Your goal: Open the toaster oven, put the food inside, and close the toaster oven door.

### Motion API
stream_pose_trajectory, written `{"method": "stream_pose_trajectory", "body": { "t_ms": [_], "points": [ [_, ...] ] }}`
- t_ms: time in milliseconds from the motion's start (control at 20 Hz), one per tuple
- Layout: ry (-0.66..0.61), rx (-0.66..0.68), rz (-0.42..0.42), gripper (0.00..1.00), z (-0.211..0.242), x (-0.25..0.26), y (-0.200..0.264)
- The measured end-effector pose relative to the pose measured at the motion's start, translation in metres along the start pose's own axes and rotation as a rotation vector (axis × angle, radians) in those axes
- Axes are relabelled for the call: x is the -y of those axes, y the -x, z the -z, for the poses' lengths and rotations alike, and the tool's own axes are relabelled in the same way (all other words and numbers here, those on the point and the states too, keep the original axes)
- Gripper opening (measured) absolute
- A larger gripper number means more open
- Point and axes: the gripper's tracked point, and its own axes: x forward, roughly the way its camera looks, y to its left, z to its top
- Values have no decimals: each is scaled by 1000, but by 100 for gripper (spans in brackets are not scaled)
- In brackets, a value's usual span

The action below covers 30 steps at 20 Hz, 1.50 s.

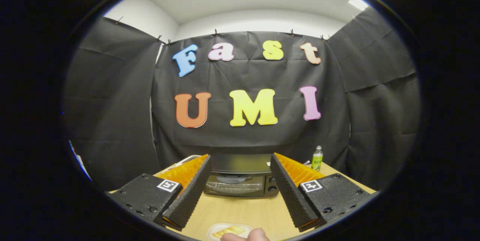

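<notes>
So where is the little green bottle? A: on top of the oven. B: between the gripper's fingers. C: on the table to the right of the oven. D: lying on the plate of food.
C: the bottle stands upright on the table, to the right of the oven and beyond the fingers of the open gripper, which hold nothing.

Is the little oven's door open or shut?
Shut: the toaster oven door stands upright, flush. The gripper is open, holding nothing.
</notes>
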Motion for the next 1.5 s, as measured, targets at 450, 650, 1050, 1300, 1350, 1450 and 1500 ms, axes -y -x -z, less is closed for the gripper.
{"method": "stream_pose_trajectory", "body": {
  "t_ms": [450, 650, 1050, 1300, 1350, 1450, 1500],
  "points": [
    [6, -115, -57, 100, 61, -29, -138],
    [35, -213, -46, 100, 105, -42, -193],
    [41, -300, -17, 100, 171, -42, -252],
    [60, -215, -43, 100, 172, -41, -254],
    [99, -187, -49, 100, 174, -43, -252],
    [168, -148, -46, 100, 177, -41, -250],
    [150, -153, -38, 100, 180, -41, -248]
  ]
}}
